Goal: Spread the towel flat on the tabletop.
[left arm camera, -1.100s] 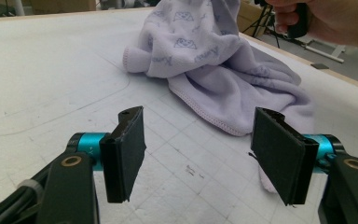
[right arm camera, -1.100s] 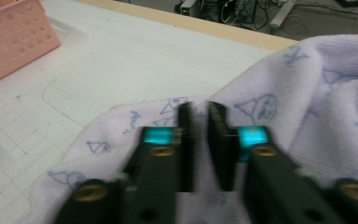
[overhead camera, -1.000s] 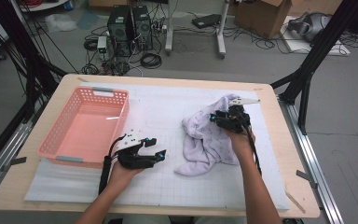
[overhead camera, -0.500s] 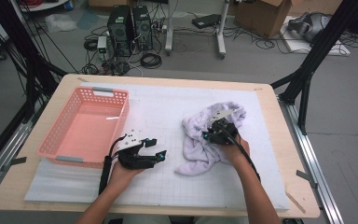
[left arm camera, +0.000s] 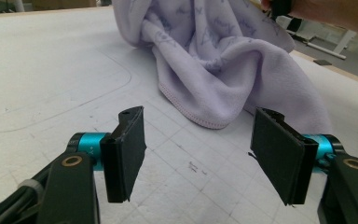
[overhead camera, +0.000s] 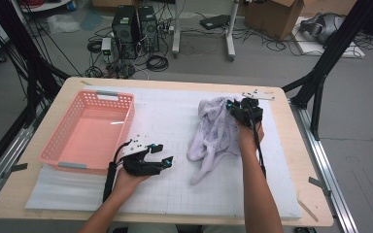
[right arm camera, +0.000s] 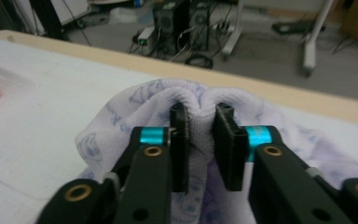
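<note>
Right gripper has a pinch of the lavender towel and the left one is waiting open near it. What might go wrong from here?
1. The right gripper clamps only a thin fold at the top of the towel; the hanging weight may pull it free.
2. The towel's lower end drags on the white mat and may snag or bunch.
3. The left gripper is open, short of the hem, so a second grasp may close on nothing. The pink basket sits behind it.

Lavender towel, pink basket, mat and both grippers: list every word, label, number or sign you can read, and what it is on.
No readable text in any view.
Lavender towel: faint printed figures, no legible letters.
White grid mat: ruled lines, plus small dark marks in the left gripper view, too blurred to read.
Pink basket: no label visible.
Left gripper and right gripper: no legible markings.
</note>
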